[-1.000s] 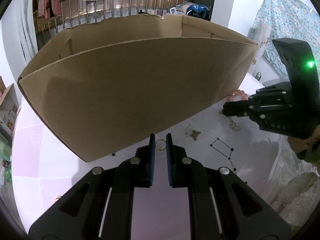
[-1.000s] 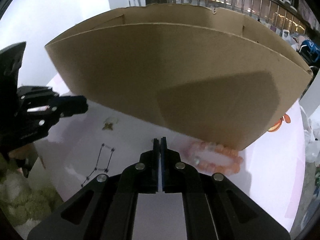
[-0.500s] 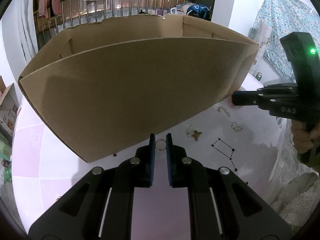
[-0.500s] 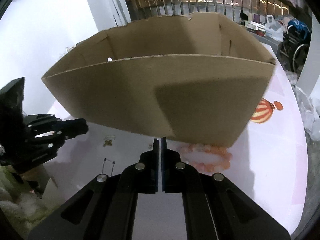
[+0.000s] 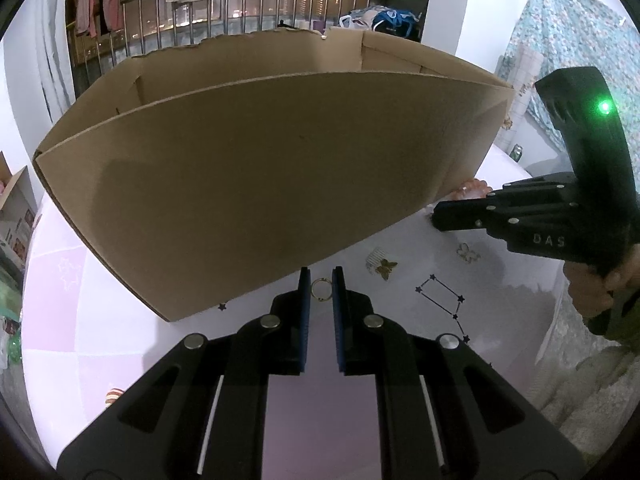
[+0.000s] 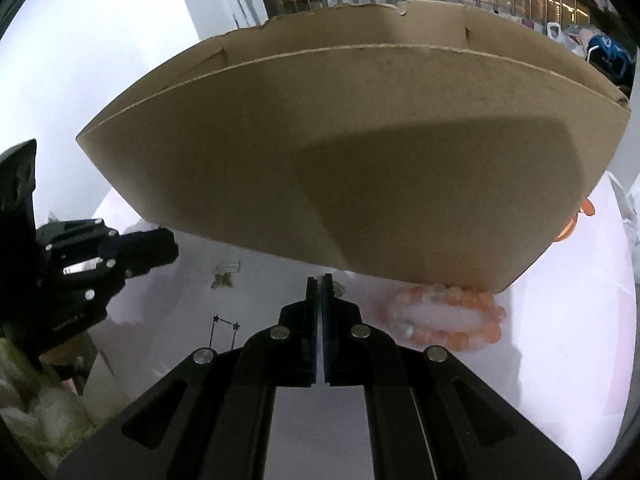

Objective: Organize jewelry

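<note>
My left gripper (image 5: 321,276) is shut on a small gold ring (image 5: 321,289), pinched between its blue pads just in front of the open cardboard box (image 5: 260,184). My right gripper (image 6: 320,280) is shut with nothing between its pads; in the left wrist view it (image 5: 436,216) hovers by the box's right corner. A peach bead bracelet (image 6: 444,316) lies against the box's front wall, to the right of the right gripper. A gold butterfly comb (image 5: 382,266) and a thin butterfly-outline piece (image 5: 468,252) lie on the cloth between the two grippers.
The cardboard box (image 6: 360,160) fills the space ahead of both grippers. The white and pink tablecloth (image 5: 440,300) carries a printed constellation. A fluffy blanket (image 5: 580,380) lies past the table's right edge. A railing hung with clothes (image 5: 240,20) stands behind the box.
The right gripper lifted and swung away from the box corner, then came back down to it, rolling as it went. The left gripper and its ring stayed put.
</note>
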The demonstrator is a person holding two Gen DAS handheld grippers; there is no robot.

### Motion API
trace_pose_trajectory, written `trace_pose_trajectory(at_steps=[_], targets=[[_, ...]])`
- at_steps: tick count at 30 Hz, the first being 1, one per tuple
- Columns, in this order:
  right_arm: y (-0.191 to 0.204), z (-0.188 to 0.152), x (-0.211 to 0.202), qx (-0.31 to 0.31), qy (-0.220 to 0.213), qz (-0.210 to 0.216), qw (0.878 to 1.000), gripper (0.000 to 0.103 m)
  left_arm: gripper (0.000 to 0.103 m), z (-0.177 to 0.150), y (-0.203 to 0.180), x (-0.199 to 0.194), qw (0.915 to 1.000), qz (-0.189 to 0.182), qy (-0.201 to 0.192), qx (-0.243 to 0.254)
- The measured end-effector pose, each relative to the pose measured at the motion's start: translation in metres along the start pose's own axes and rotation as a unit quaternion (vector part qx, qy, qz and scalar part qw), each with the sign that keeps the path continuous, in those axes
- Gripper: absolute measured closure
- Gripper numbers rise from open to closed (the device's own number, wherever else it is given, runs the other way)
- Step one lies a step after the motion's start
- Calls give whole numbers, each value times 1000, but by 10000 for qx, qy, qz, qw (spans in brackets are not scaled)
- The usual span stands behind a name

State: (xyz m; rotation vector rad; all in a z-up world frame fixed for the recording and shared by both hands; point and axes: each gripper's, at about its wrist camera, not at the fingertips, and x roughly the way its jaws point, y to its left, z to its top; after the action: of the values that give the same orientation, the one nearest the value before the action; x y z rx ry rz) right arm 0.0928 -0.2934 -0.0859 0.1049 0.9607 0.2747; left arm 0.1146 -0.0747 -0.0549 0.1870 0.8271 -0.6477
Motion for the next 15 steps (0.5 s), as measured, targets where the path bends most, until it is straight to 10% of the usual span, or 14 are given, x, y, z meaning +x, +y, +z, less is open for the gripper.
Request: trace_pose_trajectory(at_steps=[5, 15], targets=[[1, -8, -14, 109, -151, -92, 9998, 78, 93, 0, 2, 0, 10000, -11, 17, -16], [8, -3, 4, 7, -285, -447, 9986, 78, 93, 1, 3, 2, 10000, -25, 49, -40]])
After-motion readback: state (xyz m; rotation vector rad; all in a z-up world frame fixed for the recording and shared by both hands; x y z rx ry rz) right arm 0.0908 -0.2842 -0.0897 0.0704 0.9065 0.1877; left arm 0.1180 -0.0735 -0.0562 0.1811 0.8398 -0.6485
